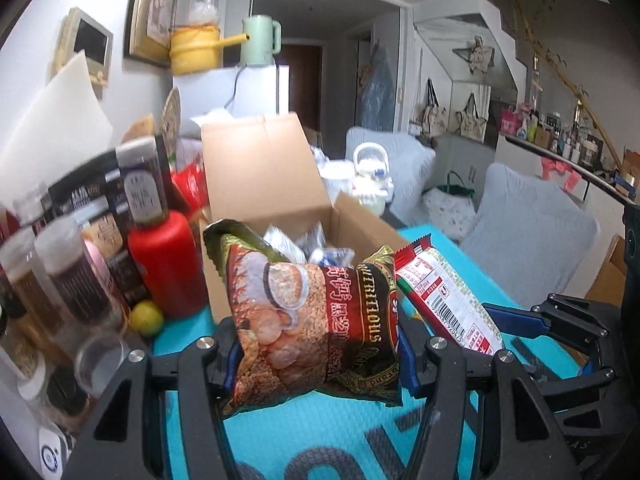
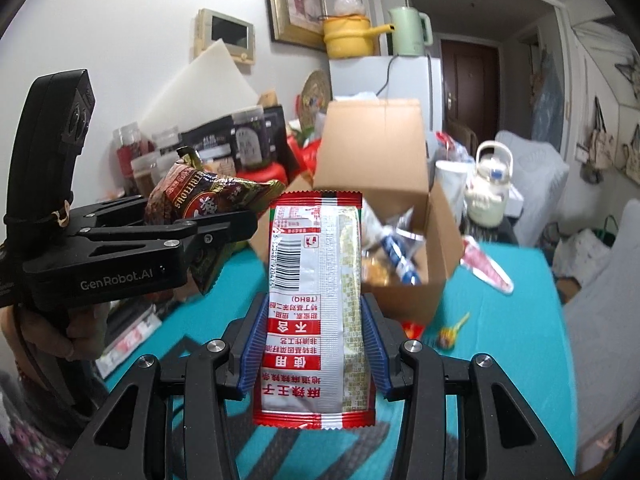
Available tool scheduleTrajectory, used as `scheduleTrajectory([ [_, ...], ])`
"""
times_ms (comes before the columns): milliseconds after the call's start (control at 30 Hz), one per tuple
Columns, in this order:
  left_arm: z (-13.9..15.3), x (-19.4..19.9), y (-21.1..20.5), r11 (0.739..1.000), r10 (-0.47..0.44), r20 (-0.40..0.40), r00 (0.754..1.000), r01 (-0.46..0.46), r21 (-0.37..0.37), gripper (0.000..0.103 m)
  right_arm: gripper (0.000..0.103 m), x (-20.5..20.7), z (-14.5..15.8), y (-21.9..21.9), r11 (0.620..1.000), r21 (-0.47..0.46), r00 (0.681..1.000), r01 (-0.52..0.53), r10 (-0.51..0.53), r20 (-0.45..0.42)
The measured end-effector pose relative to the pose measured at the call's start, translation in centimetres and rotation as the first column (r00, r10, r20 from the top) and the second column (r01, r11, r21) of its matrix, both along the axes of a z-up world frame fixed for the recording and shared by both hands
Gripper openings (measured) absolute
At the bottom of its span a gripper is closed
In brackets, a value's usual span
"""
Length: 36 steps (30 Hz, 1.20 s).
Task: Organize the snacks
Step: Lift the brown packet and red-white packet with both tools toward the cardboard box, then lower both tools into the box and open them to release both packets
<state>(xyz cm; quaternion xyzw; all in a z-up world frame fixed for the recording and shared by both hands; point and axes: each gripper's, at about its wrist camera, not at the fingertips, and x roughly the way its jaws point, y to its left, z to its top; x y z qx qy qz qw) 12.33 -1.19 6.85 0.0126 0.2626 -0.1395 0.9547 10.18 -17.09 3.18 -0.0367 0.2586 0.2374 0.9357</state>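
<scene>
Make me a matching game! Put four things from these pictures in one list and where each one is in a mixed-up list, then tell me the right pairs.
Things
1. brown cereal bag
2. red and white packet
3. cardboard box
4. yellow pot

Places
A. up on the white fridge
B. held in the right gripper
C. standing open on the teal mat
D. held in the left gripper

Right pairs: 1-D, 2-B, 3-C, 4-A.
</scene>
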Motion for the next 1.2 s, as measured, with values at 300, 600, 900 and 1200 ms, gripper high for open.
scheduleTrajectory([
  [300,2.8,3.2,0.8,1.0,0.011,0.086,0.996,-0.009,-0.02,0.058,0.044,3.2,3.2,0.8,0.999,-0.025,0.995,0.024,-0.021,0.102],
  [600,4.2,8.2,1.2,0.998,0.035,0.127,0.991,-0.029,-0.047,0.058,0.044,8.0,4.7,0.7,0.998,-0.018,0.99,0.054,-0.051,0.134],
  [900,4.5,13.2,1.2,0.996,0.064,0.146,0.987,-0.054,-0.065,0.058,0.044,12.8,5.4,0.1,0.996,-0.007,0.985,0.089,-0.087,0.149],
  [1200,2.5,17.6,0.3,0.995,0.087,0.088,0.992,-0.082,-0.062,0.058,0.044,17.5,4.4,0.3,0.997,0.001,0.99,0.076,-0.075,0.12],
])
